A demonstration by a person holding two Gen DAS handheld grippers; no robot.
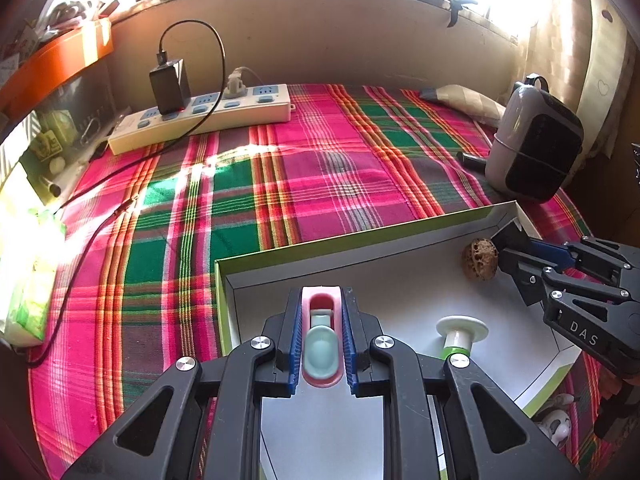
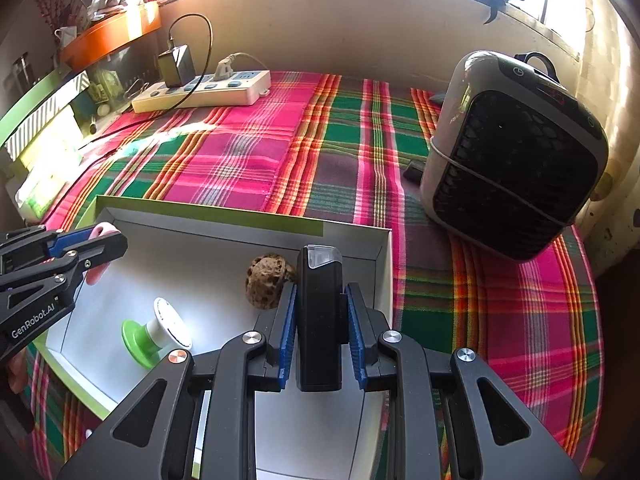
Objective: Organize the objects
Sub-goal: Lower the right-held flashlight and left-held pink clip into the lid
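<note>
A shallow white box with green edges [image 1: 256, 260] [image 2: 208, 210] lies on the plaid cloth. My left gripper [image 1: 322, 340] is shut on a pink clip with a pale green lever [image 1: 320, 344], held over the box's left part; its pink end shows in the right wrist view [image 2: 102, 232]. My right gripper [image 2: 320, 328] is shut on a black rectangular device with a clear top [image 2: 320, 320], held over the box's right side. In the box lie a brown pitted nut [image 1: 480, 258] [image 2: 266, 280] and a green-and-white spool [image 1: 460, 332] [image 2: 158, 334].
A grey and black fan heater [image 2: 516, 156] [image 1: 532, 144] stands right of the box. A white power strip [image 1: 208, 116] [image 2: 204, 90] with a black charger and cable lies at the back. Shelves with clutter line the left. A small black object [image 2: 414, 170] lies by the heater.
</note>
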